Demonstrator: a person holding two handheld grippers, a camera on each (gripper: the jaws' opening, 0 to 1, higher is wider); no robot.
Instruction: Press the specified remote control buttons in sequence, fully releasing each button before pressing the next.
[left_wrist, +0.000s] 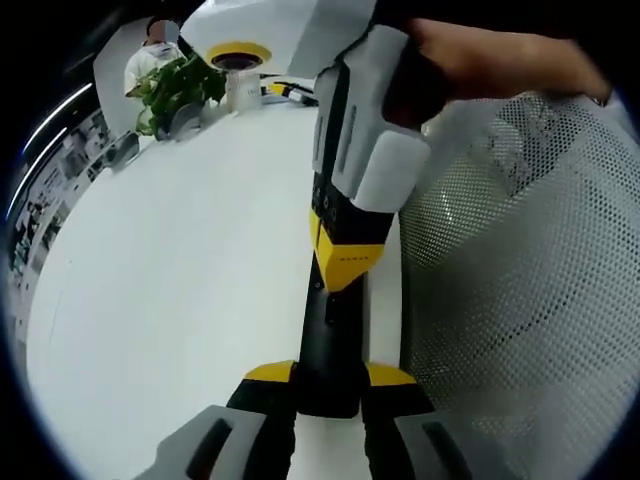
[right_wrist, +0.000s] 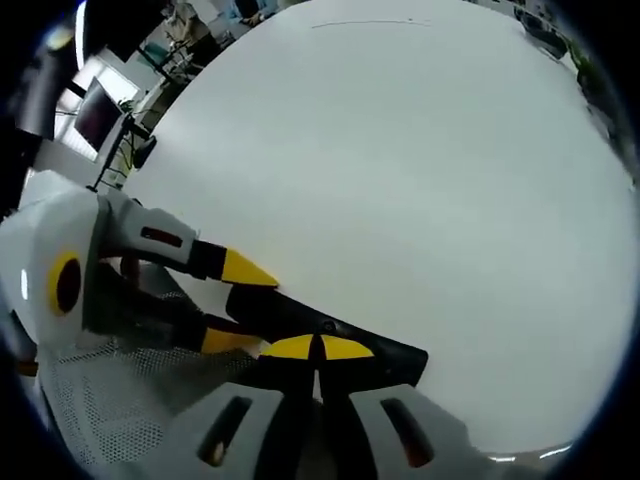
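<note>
On the broad white tabletop lay a long, slim black remote control, close to the table's edge and beside a white perforated mesh surface. Seen from the left gripper view, the left gripper held the near end of that remote between its yellow-tipped jaws, which were closed against the remote's two sides. Coming down from above in the same view, the right gripper, grey and white with yellow tips, had its jaws pressed together, and the joined tips rested on the remote's upper face around mid-length. A person's hand gripped its body. Far across the table stood a green leafy plant and a small white cup.

From the right gripper view, the right gripper's yellow tips met with no gap over the black remote, while the left gripper reached in from the left, one yellow tip on each side of the remote's other end.
</note>
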